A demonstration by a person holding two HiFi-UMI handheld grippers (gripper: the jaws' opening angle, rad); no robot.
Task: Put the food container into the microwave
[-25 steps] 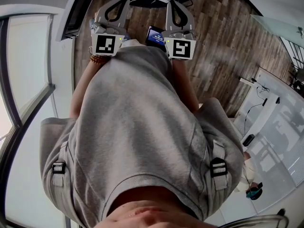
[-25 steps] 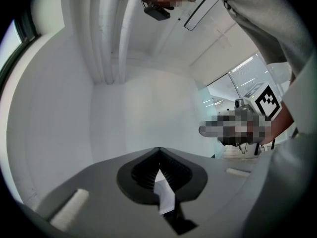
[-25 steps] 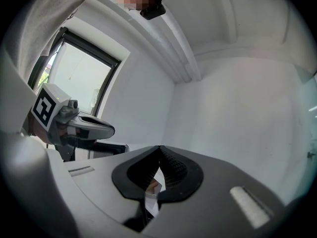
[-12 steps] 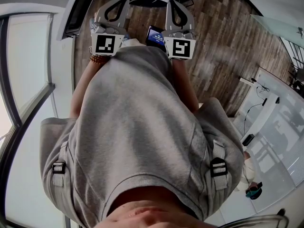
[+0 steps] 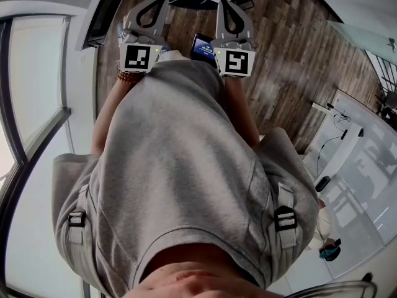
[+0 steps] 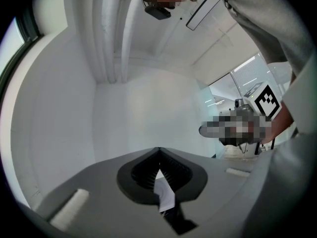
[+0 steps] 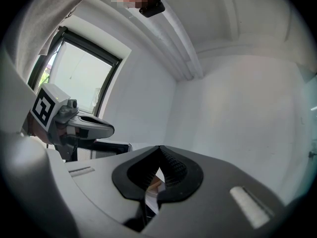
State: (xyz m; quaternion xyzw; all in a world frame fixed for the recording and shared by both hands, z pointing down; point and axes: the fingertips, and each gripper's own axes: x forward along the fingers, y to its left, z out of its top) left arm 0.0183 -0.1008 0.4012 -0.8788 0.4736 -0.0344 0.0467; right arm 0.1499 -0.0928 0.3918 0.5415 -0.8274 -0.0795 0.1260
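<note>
Nothing has moved just now: the left gripper [image 5: 151, 8] and the right gripper [image 5: 231, 11] stay side by side above the gray shirt [image 5: 180, 166], jaws shut together on nothing, and no food container or microwave shows, so the job stands still.

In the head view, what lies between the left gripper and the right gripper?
Head view: wood floor and a small dark blue object beside the right gripper, away from the left gripper.
</note>
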